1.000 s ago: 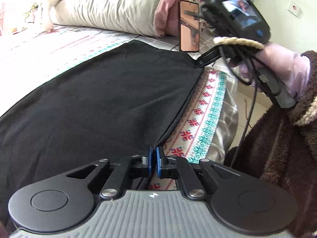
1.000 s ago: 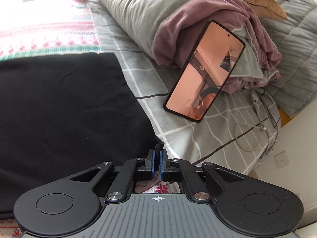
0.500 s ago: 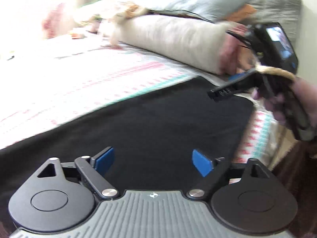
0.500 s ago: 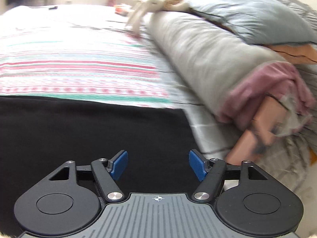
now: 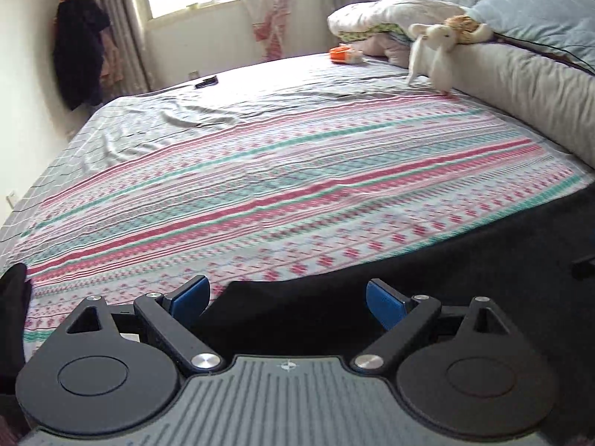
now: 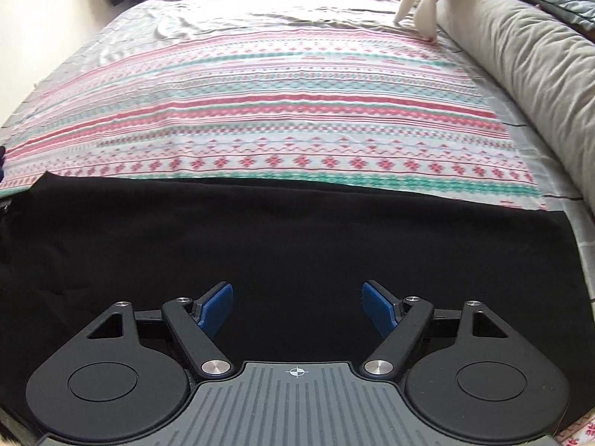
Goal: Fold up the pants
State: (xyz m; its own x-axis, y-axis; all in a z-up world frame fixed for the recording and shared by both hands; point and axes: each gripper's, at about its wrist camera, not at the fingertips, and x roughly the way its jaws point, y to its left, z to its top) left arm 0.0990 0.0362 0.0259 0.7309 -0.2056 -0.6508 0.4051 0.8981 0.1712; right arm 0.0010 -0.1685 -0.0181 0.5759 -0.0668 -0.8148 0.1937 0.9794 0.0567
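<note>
Fingers of left gripper [image 5: 288, 299] and right gripper [image 6: 297, 306] are standing wide, having just been opening, gripping nothing. Black pants [image 6: 297, 238] are lying flat on striped bedspread [image 6: 260, 104]; further folds likely remaining.

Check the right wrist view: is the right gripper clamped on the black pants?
No. The right gripper has its jaws apart, with the black pants lying flat beneath, ungripped.

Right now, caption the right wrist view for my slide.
Open right gripper above black pants on striped bedspread.
</note>
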